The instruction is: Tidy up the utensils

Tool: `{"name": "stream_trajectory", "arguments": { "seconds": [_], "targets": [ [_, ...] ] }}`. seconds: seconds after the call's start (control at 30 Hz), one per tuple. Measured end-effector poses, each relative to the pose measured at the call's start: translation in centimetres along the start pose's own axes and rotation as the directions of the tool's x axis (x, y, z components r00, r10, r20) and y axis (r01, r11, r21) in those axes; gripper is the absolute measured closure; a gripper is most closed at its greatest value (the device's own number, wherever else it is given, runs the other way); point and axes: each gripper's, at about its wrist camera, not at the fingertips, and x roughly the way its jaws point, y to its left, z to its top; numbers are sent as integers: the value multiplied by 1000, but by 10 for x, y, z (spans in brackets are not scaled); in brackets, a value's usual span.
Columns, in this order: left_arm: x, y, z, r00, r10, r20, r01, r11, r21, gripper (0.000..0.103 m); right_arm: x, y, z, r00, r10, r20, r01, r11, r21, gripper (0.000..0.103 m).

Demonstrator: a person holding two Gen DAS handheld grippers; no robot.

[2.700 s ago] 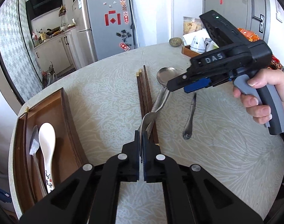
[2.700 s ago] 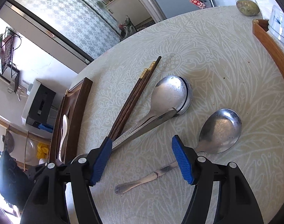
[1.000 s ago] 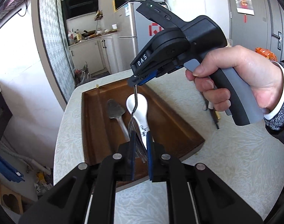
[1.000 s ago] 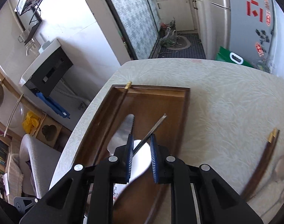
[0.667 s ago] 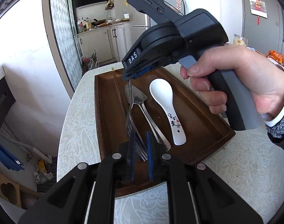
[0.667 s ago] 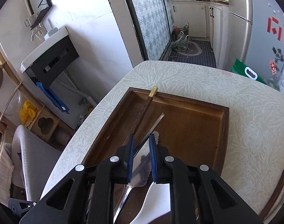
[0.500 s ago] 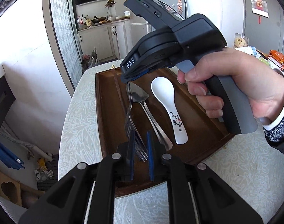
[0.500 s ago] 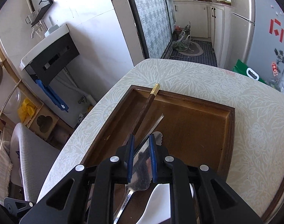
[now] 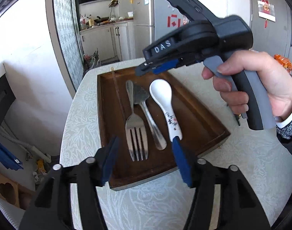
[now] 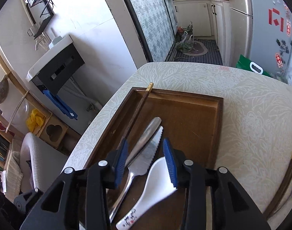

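Observation:
A brown wooden tray (image 9: 207, 118) (image 10: 195, 118) sits at the table's left end. In it lie a thin chopstick (image 9: 118, 92) (image 10: 140, 107), a metal fork (image 9: 135, 122) (image 10: 146, 134), a serrated metal server (image 9: 146, 111) (image 10: 146, 157) and a white ceramic spoon (image 9: 165, 103) (image 10: 155, 189). My left gripper (image 9: 146, 159) is open and empty over the tray's near end, straddling the fork tines. My right gripper (image 10: 146, 163) (image 9: 144, 71) is open and empty above the tray's far end.
The round table (image 9: 251, 172) has a pale patterned cloth. More dark chopsticks (image 10: 284, 184) lie on the table at the right edge of the right wrist view. Beyond the table's edge are a chair (image 10: 30, 153), a fridge (image 9: 161, 19) and kitchen cabinets.
Both grippers held the fork between them over the tray; both have opened and let it go. The fork now lies flat in the tray beside the server.

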Motion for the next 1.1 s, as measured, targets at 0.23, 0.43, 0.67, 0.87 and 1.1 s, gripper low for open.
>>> {"name": "stream_trajectory", "arguments": {
  "seconds": [0.23, 0.43, 0.67, 0.87, 1.1],
  "targets": [
    [-15, -49, 12, 990, -123, 71, 117, 990, 82, 19, -99, -82, -22, 991, -123, 55, 120, 992, 45, 28],
    [12, -99, 23, 974, -226, 9, 222, 965, 139, 18, -142, -159, -64, 979, -203, 11, 199, 971, 128, 25],
    [46, -151, 42, 957, -288, -37, 289, 939, 185, 18, -164, -231, -102, 969, -245, -17, 242, 945, 221, 25],
    [75, -174, 57, 939, -334, -83, 343, 925, 161, 18, -164, -255, -109, 979, -202, -24, 201, 947, 249, 30],
    [94, -190, 69, 940, -327, -101, 340, 925, 169, 21, -136, -250, -91, 992, -124, -32, 128, 966, 226, 45]
  ]
}}
